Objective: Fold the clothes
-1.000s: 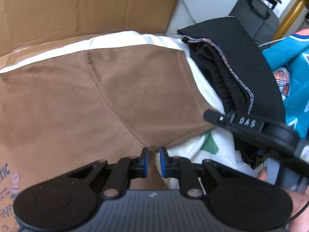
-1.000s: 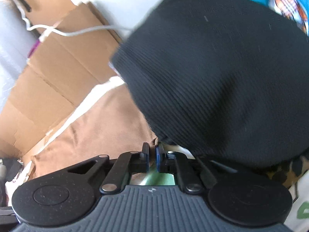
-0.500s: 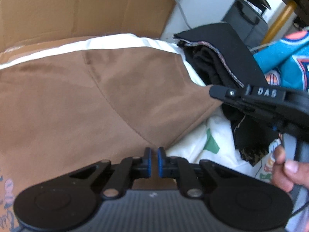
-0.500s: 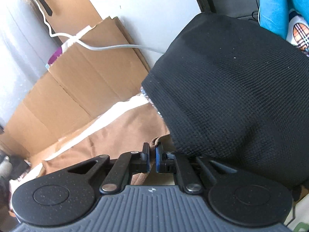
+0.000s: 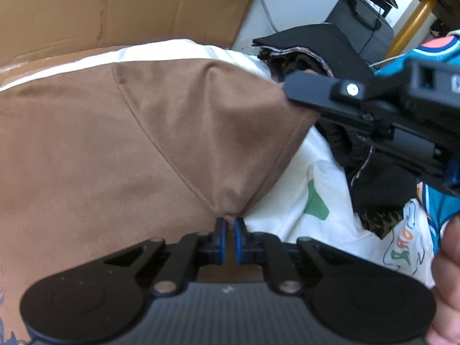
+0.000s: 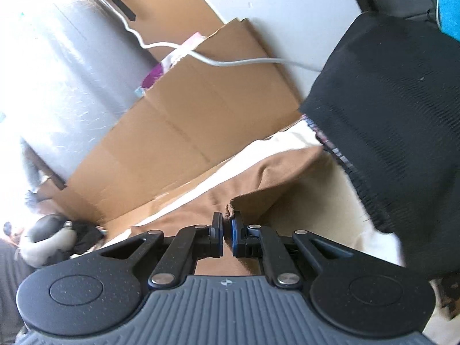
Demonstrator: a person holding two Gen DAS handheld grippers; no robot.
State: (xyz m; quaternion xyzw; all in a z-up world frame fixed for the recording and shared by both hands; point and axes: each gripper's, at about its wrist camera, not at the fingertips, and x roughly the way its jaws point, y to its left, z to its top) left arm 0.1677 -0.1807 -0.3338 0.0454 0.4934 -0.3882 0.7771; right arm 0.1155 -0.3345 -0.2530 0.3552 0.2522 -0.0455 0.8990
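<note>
A brown garment lies spread over a white cloth, its sleeve raised off the surface. My left gripper is shut on the sleeve's near corner. In the left wrist view my right gripper reaches in from the right and pinches the sleeve's far corner. In the right wrist view the right gripper is shut on a brown garment hem, which bunches between the blue pads. The sleeve hangs taut between both grippers.
Folded black clothes are stacked at the right, also filling the right wrist view as black clothes. A white printed shirt and a teal jersey lie nearby. Cardboard stands behind. A hand holds the right gripper.
Both grippers have lifted the brown sleeve; the right gripper rose and pulled away from the black stack, so the sleeve edge now stretches between the two.
</note>
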